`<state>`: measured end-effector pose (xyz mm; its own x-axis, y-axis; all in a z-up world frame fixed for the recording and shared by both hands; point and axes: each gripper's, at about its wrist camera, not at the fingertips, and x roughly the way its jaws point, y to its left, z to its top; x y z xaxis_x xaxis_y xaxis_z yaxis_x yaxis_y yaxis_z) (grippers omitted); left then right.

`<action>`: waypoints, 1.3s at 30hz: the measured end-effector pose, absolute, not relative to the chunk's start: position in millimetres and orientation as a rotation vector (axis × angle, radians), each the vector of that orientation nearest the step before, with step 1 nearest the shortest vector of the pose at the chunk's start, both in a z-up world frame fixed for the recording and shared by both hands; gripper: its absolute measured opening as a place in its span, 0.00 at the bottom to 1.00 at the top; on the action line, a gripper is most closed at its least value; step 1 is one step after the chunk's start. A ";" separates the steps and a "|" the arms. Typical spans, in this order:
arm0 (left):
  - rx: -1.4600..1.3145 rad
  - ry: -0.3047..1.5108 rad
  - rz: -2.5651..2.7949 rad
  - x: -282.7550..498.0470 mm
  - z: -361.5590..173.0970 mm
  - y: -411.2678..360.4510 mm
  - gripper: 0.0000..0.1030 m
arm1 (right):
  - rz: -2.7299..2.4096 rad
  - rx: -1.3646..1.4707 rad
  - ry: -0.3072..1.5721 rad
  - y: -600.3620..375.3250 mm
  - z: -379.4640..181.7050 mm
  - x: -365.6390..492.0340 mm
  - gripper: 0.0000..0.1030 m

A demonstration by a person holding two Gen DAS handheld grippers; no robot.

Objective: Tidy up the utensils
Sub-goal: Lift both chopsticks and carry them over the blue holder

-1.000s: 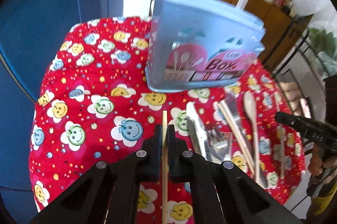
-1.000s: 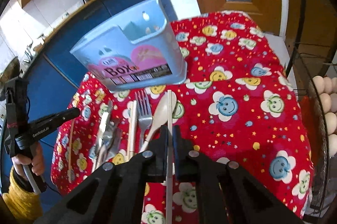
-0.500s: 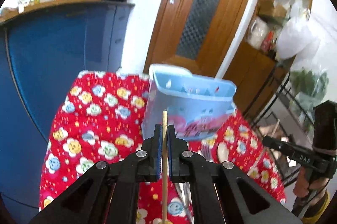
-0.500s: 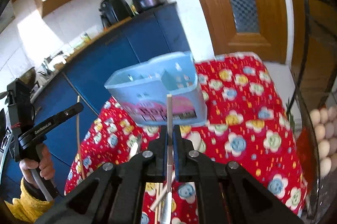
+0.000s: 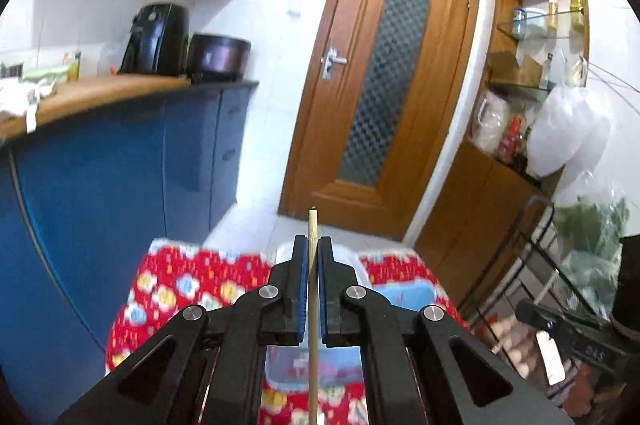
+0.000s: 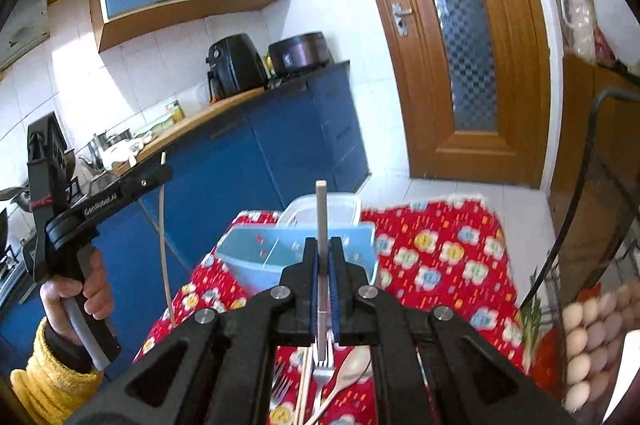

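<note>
Your left gripper (image 5: 313,245) is clamped tight on a thin wooden chopstick (image 5: 312,225), whose tip pokes up just past the blue pads while the shaft runs down between them toward the bottom of the left wrist view. Your right gripper (image 6: 322,245) is closed just as firmly on the flat grey handle of a fork (image 6: 321,209), with its tines showing below the jaws in the right wrist view. Both tools are held up above the table with the red flowered cloth (image 6: 440,249), which fills the lower middle of each view. On that cloth stands the light blue utensil box (image 6: 256,257), open at the top with dividers inside, directly beyond your right gripper; in the left wrist view it sits low, partly hidden behind the fingers (image 5: 384,295). From the right wrist camera you can see your left hand (image 6: 76,299), in a yellow sleeve, gripping the handle of the other tool at the left edge, the chopstick (image 6: 163,225) hanging down from its jaws. Still lying on the cloth beneath your right gripper are a wooden spoon (image 6: 352,367), a second fork (image 6: 280,383) and another chopstick (image 6: 305,381).
</note>
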<state>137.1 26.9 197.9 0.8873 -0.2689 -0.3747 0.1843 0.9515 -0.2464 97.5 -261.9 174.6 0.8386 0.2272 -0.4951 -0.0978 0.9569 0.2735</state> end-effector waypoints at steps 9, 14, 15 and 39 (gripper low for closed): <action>-0.188 0.242 -0.195 171.6 237.5 9.0 0.04 | 0.122 0.211 0.497 -265.4 194.6 133.6 0.06; -0.211 0.203 -0.187 187.9 229.6 5.5 0.04 | 0.106 0.158 0.482 -258.8 192.6 154.7 0.06; -0.212 0.195 -0.178 190.7 225.4 5.8 0.04 | 0.101 0.147 0.485 -257.3 190.1 160.5 0.06; -0.169 0.226 -0.131 208.7 134.3 1.2 0.04 | 0.133 0.054 0.595 -234.9 116.3 197.3 0.06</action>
<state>208.7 1.2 134.3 0.9662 -0.1479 -0.2113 0.1100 0.9773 -0.1812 197.3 -234.9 116.3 0.8197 0.1403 -0.5554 -0.1093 0.9900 0.0887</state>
